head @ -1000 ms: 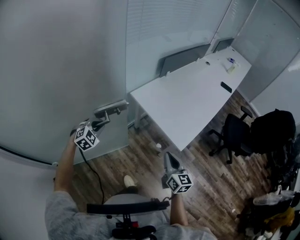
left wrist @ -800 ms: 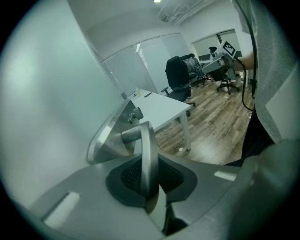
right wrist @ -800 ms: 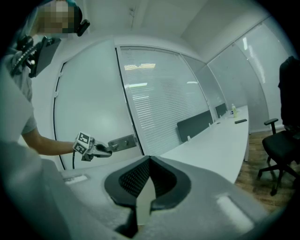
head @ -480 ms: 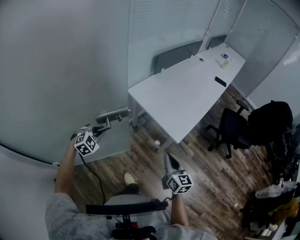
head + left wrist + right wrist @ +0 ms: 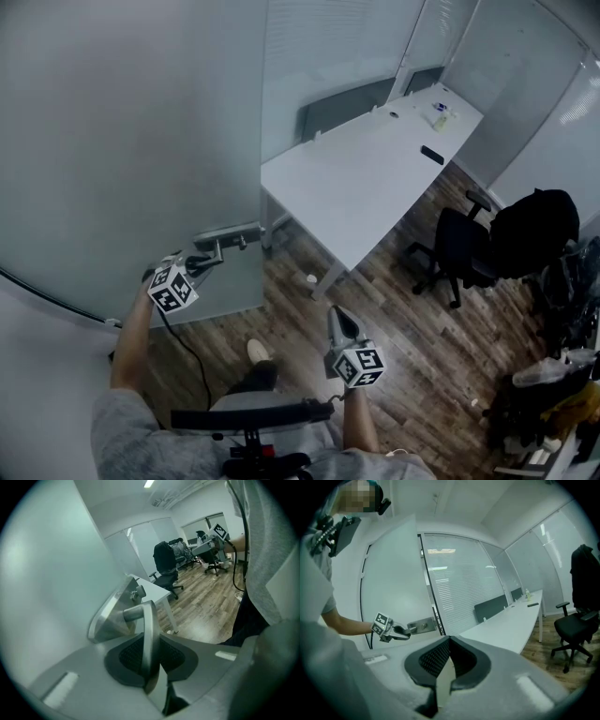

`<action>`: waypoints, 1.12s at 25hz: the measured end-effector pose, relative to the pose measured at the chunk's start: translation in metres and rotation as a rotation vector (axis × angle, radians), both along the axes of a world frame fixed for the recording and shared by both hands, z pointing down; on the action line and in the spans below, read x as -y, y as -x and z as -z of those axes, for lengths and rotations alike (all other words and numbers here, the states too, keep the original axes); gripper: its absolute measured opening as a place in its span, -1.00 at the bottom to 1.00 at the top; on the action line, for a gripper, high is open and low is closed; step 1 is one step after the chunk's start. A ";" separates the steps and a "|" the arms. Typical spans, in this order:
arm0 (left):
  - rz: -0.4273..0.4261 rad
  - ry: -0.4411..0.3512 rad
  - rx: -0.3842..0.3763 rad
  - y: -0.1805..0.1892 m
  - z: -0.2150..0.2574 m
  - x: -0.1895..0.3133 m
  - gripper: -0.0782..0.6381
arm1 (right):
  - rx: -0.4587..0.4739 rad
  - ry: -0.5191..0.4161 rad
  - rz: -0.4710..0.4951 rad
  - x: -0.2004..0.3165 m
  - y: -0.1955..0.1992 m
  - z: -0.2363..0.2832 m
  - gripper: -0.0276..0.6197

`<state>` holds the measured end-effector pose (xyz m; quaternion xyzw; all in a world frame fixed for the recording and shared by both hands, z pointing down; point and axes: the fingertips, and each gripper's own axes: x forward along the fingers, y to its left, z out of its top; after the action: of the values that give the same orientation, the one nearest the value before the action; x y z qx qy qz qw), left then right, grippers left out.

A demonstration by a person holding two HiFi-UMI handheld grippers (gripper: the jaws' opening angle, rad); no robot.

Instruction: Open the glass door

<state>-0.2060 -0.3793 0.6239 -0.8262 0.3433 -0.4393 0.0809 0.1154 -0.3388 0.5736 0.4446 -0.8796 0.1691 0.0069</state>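
Observation:
The frosted glass door (image 5: 141,141) stands ajar, its edge running down to a metal handle plate (image 5: 228,232). My left gripper (image 5: 199,261) grips the handle's lever (image 5: 149,634), which lies between the two pads; the jaws are opening at this moment, with the lever still touching the pads. The plate (image 5: 110,616) sits just beyond the lever. My right gripper (image 5: 339,319) hangs lower, right of the door, over the wooden floor, shut with nothing in it (image 5: 449,641). From the right gripper view, the left gripper (image 5: 401,633) shows on the handle beside the door's edge (image 5: 433,606).
A long white desk (image 5: 375,187) stands past the door's edge, with small items at its far end. Black office chairs (image 5: 459,253) and bags (image 5: 553,403) fill the right side. Glass partitions with blinds (image 5: 328,56) close the back. A cable (image 5: 183,342) hangs from the left gripper.
The door's edge and handle have shifted right and down in the head view, the left gripper moving with them. The desk and chairs have slid up and left. The right gripper looks unchanged.

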 end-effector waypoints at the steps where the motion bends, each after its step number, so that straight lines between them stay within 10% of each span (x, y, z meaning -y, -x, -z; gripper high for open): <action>1: -0.002 0.002 0.000 -0.003 -0.001 -0.005 -0.61 | 0.001 -0.003 -0.001 -0.005 -0.003 0.000 -0.91; 28: -0.097 0.046 0.042 -0.049 0.000 -0.120 -0.57 | -0.002 0.020 0.009 -0.101 -0.041 -0.002 -0.91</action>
<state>-0.1565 -0.2592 0.6243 -0.8341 0.2909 -0.4599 0.0904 0.1563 -0.2373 0.5761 0.4407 -0.8798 0.1777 0.0129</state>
